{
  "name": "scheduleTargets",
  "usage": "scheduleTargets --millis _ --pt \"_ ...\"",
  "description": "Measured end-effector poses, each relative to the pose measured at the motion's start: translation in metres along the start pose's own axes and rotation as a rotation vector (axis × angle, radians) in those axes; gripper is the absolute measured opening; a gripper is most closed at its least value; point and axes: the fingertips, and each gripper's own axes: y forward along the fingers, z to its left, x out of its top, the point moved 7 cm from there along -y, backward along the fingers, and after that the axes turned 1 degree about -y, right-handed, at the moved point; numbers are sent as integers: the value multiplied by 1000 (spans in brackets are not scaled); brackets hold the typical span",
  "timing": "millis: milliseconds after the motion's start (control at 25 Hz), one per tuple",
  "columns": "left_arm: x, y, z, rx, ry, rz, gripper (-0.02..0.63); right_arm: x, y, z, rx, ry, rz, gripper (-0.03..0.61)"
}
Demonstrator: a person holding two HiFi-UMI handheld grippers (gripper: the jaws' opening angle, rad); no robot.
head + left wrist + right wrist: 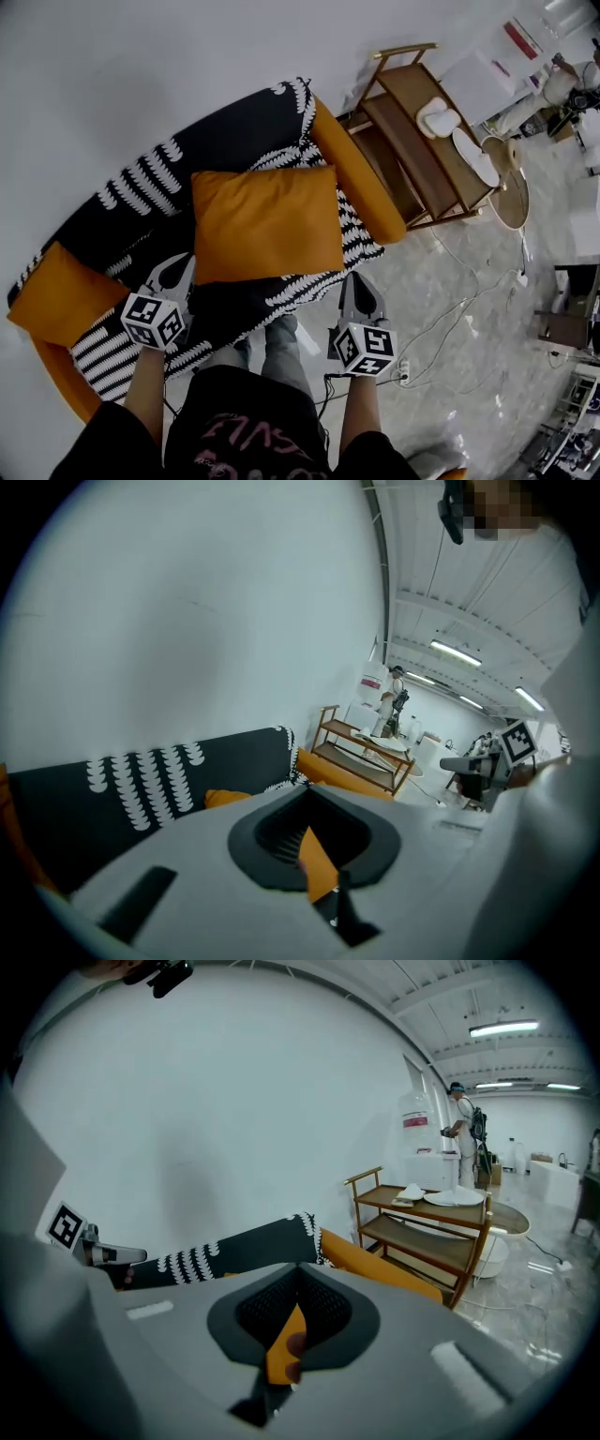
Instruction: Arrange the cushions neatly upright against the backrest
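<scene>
Head view: an orange cushion (267,223) lies slumped on the sofa seat (309,286). The closed, empty left claw (176,274) and right claw (359,286) flank its near corners, seemingly to lift it from both sides.
Left gripper view: jaws together, patterned backrest (141,780) ahead.
Right gripper view: jaws likewise together.

a plain white wall (141,75) rises ahead of the right gripper (360,279), behind an orange sofa (361,178) draped in a black-and-white patterned throw (225,131). to that gripper's right, a two-tier wooden shelf rack (412,150) stands on grey marbled floor (478,319) crossed by cables (441,314). strip lights (503,1027) glow on the ceiling far beyond.
</scene>
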Motion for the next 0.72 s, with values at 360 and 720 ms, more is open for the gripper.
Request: scheduleTargets --millis 360,720 --pt "-6 35 0 114 -36 22 2 3 68 -31 121 -18 89 14" --pt "-12 62 3 190 -46 64 2 0 116 -49 200 -45 154 14"
